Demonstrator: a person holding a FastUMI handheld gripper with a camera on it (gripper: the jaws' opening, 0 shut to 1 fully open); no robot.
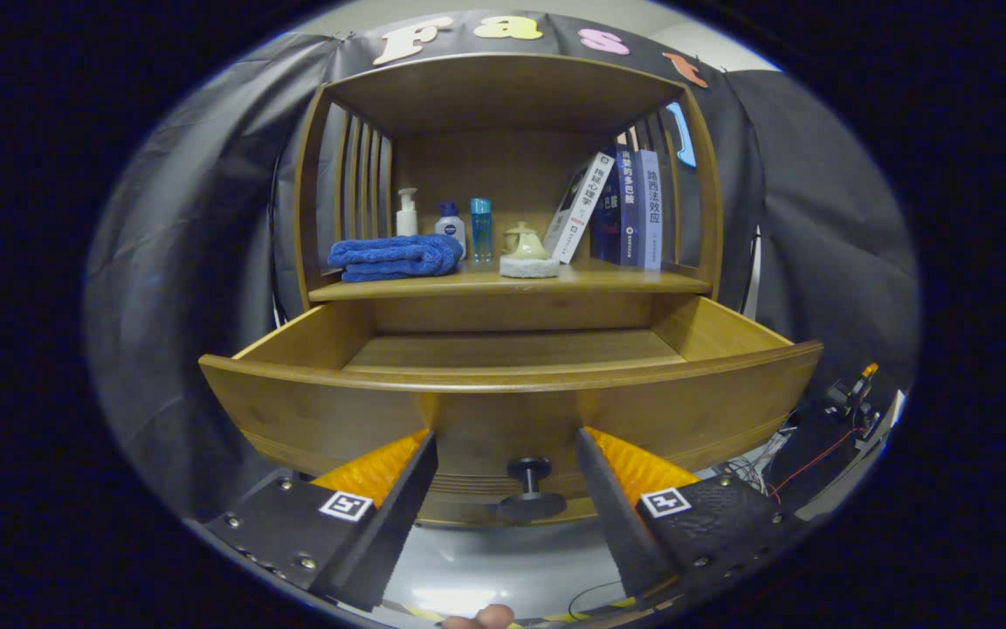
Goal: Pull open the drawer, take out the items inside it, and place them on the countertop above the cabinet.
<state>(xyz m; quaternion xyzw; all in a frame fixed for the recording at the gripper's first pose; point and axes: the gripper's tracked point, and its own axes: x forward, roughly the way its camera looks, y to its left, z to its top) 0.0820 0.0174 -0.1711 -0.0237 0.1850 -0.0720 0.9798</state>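
The gripper (507,454) is released: its 2 fingers stand wide apart, pressing on nothing. The knob (530,486) sits between them, clear of both, on the drawer (320,411) front just ahead.

The drawer is pulled well out of the cabinet (503,310), so the opening step looks done. What shows of its floor is bare wood; the near part lies hidden behind the front panel, so whether anything is left inside cannot be told from here.

Beyond and above the drawer runs the countertop (625,281). On it lie a folded towel (394,256), then 3 bottles (451,223) at the back, a teapot (522,243) on a pad, and leaning books (621,214).

Judging by this, either the items are already up on the countertop or some remain low in the drawer. A look over the front panel would settle what is left.
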